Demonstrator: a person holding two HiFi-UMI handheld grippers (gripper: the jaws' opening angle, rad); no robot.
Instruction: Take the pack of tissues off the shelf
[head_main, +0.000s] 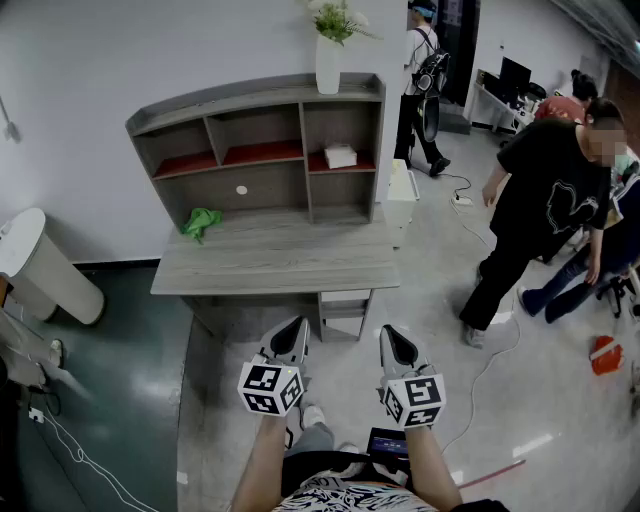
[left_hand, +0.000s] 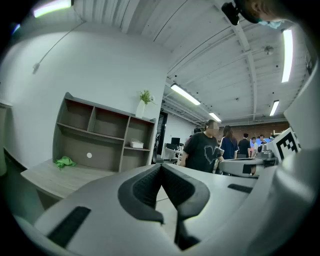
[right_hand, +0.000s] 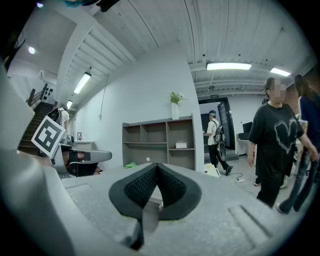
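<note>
The white pack of tissues lies in the right-hand compartment of the grey shelf unit that stands on a desk; it also shows small as the pack and the pack in the two gripper views. Both grippers are held well short of the desk, above the floor, pointing toward it. My left gripper is shut with nothing between its pads. My right gripper is shut and empty too, level with the left one.
A green cloth lies on the grey desk top. A white vase with a plant stands on the shelf unit. A person in black stands on the right; another walks at the back. A white bin stands left.
</note>
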